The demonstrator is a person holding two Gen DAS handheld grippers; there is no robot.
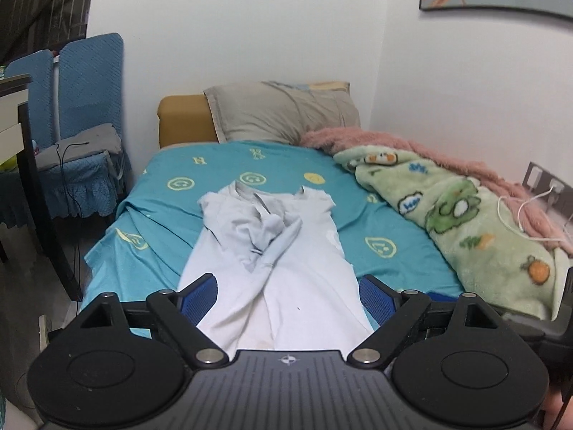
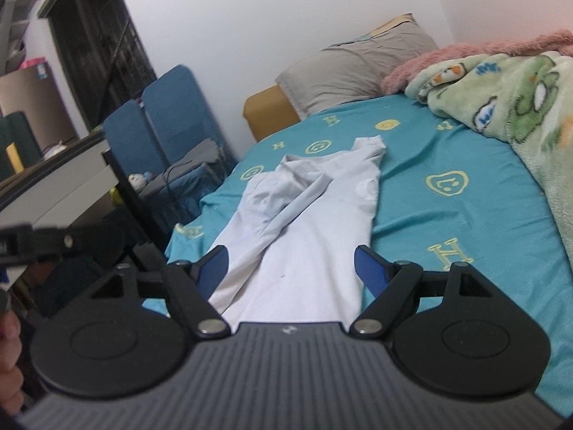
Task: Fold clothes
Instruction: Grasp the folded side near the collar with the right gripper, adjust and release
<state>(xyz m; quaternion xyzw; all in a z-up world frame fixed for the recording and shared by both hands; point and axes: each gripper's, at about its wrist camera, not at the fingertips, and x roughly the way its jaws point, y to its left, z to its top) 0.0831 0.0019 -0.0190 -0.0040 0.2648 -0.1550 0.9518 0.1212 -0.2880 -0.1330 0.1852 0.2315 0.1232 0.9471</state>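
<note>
On the teal bed sheet (image 1: 172,225), as the left wrist view records it, a pale long-sleeved shirt (image 1: 286,268) lies lengthwise down the middle of the bed, collar at the far end, hem at the near edge under the camera. Both sleeves are folded inward and cross over the chest. Left gripper (image 1: 287,295) sits above the near hem with its jaws wide apart, one blue pad on each side of the garment, nothing held between them. A grey pillow (image 1: 283,113) lies at the far end against an ochre headboard (image 1: 184,120); a green cartoon blanket (image 1: 465,222) and a pink fleece (image 1: 412,147) are bunched along the right side by the wall. Two blue-covered chairs (image 1: 86,107) stand left of the bed. From the right wrist view, the same shirt (image 2: 304,243) runs from near centre toward the far pillow (image 2: 358,68), sleeves crossed, resting flat on the sheet (image 2: 447,215). Right gripper (image 2: 292,270) hangs over the near hem, jaws spread, blue pads flanking the cloth without gripping it. The blanket (image 2: 519,100) lies at far right, the chairs (image 2: 172,118) at left.
</note>
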